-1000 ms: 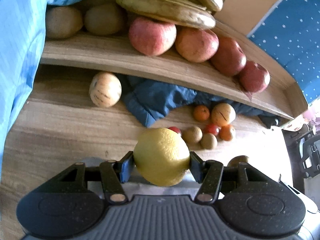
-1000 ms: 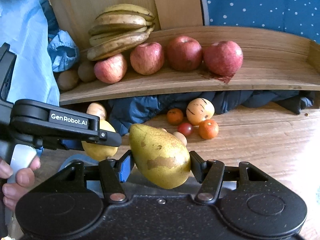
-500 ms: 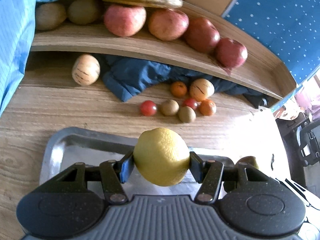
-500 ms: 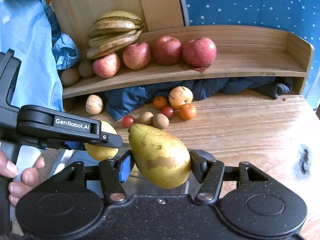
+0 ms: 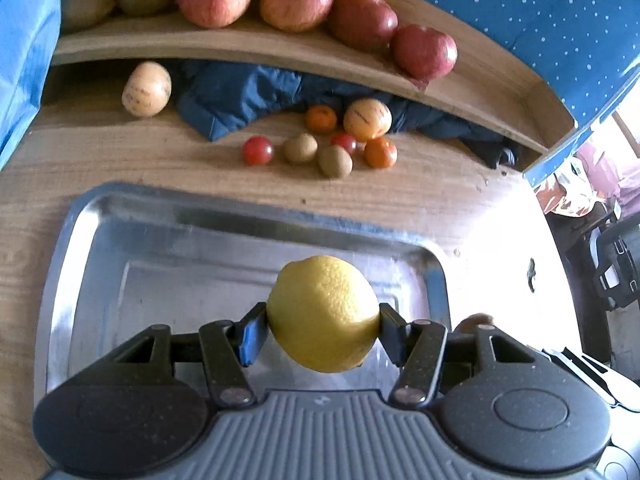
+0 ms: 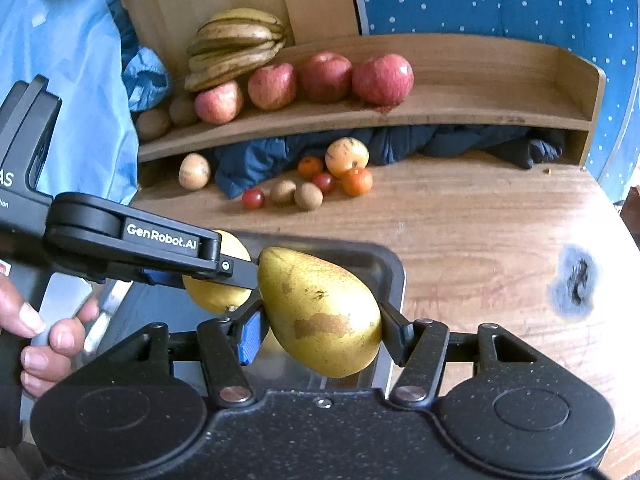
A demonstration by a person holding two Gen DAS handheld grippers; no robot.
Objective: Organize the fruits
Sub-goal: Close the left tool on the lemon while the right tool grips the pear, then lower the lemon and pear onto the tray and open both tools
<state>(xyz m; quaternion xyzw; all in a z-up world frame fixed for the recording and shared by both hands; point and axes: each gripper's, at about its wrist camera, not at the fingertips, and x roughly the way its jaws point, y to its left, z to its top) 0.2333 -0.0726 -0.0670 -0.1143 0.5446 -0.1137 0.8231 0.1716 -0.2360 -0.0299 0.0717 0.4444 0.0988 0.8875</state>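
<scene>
My left gripper (image 5: 322, 330) is shut on a yellow lemon (image 5: 323, 312), held above the steel tray (image 5: 132, 240). My right gripper (image 6: 320, 332) is shut on a green-yellow pear (image 6: 320, 312) with brown patches, over the tray's right end (image 6: 394, 276). In the right wrist view the left gripper (image 6: 224, 276) comes in from the left with the lemon (image 6: 212, 292) just beside the pear. A person's hand (image 6: 44, 332) holds that gripper's handle.
A wooden shelf (image 6: 460, 108) carries red apples (image 6: 382, 78), bananas (image 6: 234, 50) and kiwis (image 6: 154, 124). Beneath it lies dark blue cloth (image 5: 240, 96); before it sit tomatoes (image 5: 258, 151), kiwis (image 5: 335, 161), oranges (image 5: 380, 153) and pale melons (image 5: 147, 89). The table edge runs at the right.
Both grippers have drawn back from the shelf, each with its fruit still in it. The steel tray has come into full view beneath them, and the shelf fruit looks farther off.
</scene>
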